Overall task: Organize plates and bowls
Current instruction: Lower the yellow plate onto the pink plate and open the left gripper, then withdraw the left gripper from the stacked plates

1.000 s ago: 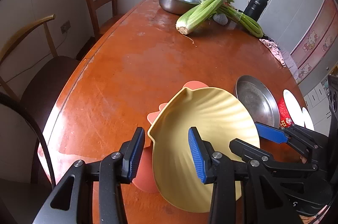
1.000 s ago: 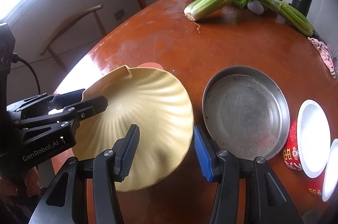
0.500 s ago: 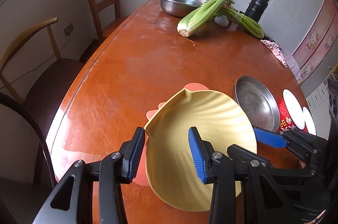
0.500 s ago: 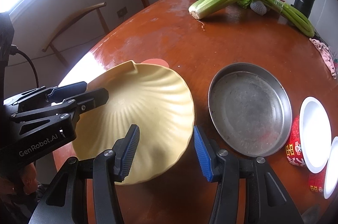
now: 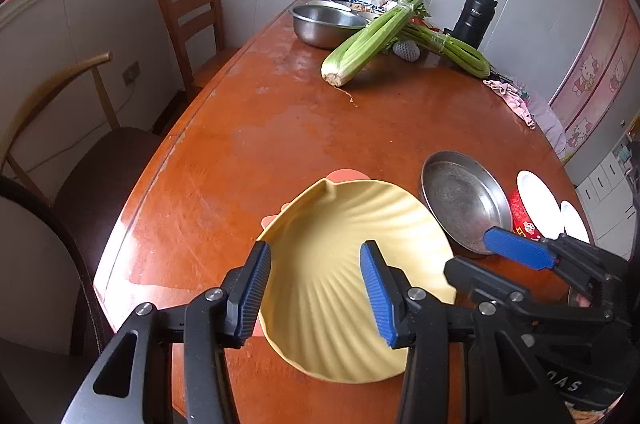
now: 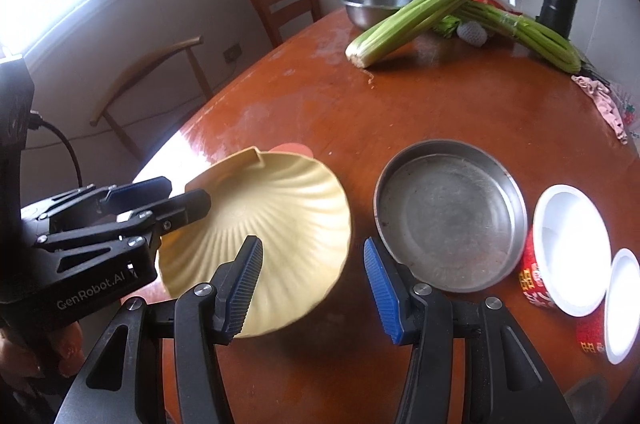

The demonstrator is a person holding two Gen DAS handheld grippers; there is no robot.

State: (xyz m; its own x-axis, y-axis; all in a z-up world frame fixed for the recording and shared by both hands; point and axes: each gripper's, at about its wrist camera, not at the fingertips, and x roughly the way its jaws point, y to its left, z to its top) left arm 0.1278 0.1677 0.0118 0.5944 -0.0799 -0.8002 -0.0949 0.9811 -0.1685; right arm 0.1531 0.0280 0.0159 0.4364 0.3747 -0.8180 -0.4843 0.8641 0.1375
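Way over to the left of the steel pan (image 6: 448,220), the left gripper (image 5: 314,252) straddles the far rim of the yellow shell plate (image 6: 272,224). Its jaws have just been easing apart with that rim between them, and whether the pads bite or not is anyone's guess. The plate is just left of the pan and seems to rest on an orange plate (image 5: 347,175) that only peeks out at the edges, so its shape is hard to make out. The right gripper (image 6: 312,244) looks released, jaws apart, one pad clear of the plate's pan-side rim. Right of the pan two red bowls (image 6: 572,248) wait, the outer one cut off. One stack looks about done. The pan and bowls look unsorted, tbh.
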